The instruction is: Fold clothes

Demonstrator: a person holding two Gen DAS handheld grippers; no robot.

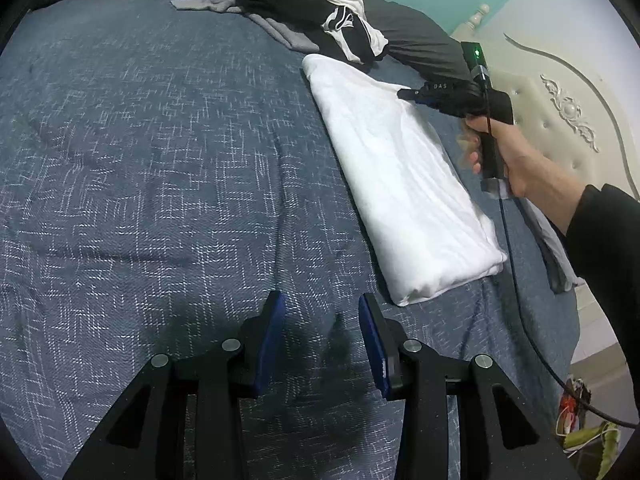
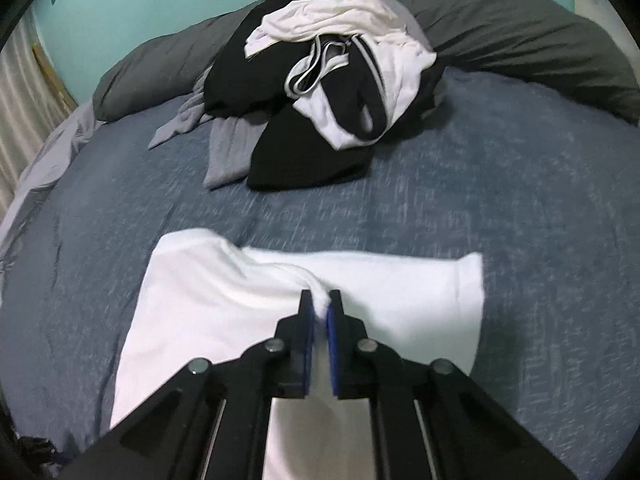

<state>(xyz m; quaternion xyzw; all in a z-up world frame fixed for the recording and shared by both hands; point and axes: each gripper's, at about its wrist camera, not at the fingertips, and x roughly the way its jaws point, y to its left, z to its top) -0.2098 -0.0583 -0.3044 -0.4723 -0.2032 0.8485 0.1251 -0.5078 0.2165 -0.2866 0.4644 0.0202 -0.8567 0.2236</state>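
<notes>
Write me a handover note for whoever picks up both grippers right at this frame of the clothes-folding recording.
Left gripper: open, holding nothing, above bare blue bedspread.
Right gripper: shut on a pinch of the white garment, at its upper layer.
White garment lies folded into a long rectangle on the bedspread, beside the left gripper.
Unfolded pile of black, white and grey clothes sits at the far end of the bed, against the grey duvet.
Done: white garment mostly folded.
Left: finish or release it, probably one more fold, then fold the pile piece by piece.
</notes>
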